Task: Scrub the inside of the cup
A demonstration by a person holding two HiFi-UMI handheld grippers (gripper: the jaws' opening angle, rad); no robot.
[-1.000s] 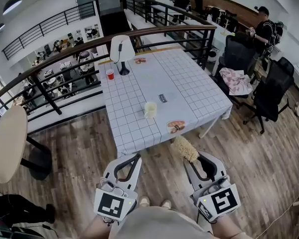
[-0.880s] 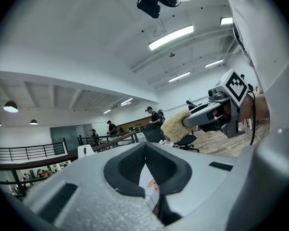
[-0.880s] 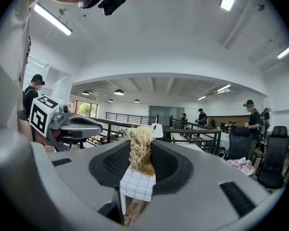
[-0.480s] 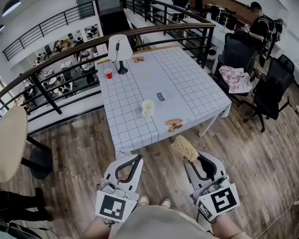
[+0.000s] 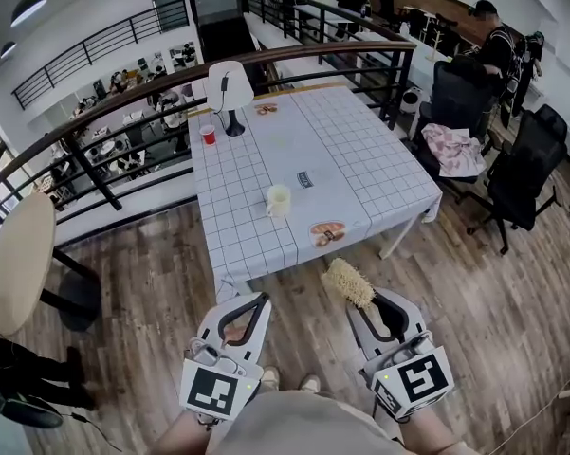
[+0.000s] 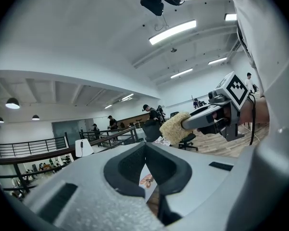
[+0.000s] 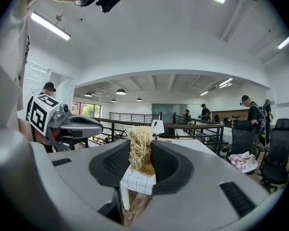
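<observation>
A big table [image 5: 360, 154] with a checked cloth stands by the dark railing [image 5: 123, 112], and the person with the two tools stands on the wood floor [image 5: 152, 282], a little way back from its near edge. That is why nothing is being cleaned yet, I think: both tools are held low and level in front of the body, pointing at the table, ready to go to it. A white lamp [image 5: 229, 91] sits at the far left corner with a small red cup [image 5: 209, 136] just beside it. The left gripper [image 5: 259, 300] is empty. Its two fingers are pressed together with nothing between them, most likely because it has no job until it can steady the cup. The right gripper [image 5: 372, 301] is clamped tight on a scrub brush [image 5: 349, 282]. The fuzzy yellow head of the brush pokes out past the fingertips toward the table, so it can go straight in when the time comes. The pale cup [image 5: 278, 200], the one to be scrubbed, stands upright on the table near the near edge, a bit left of the middle. It is well apart from both tools, and nothing touches it. A small round picture [image 5: 327, 233] lies flat on the cloth near that edge, to the right of the cup.
</observation>
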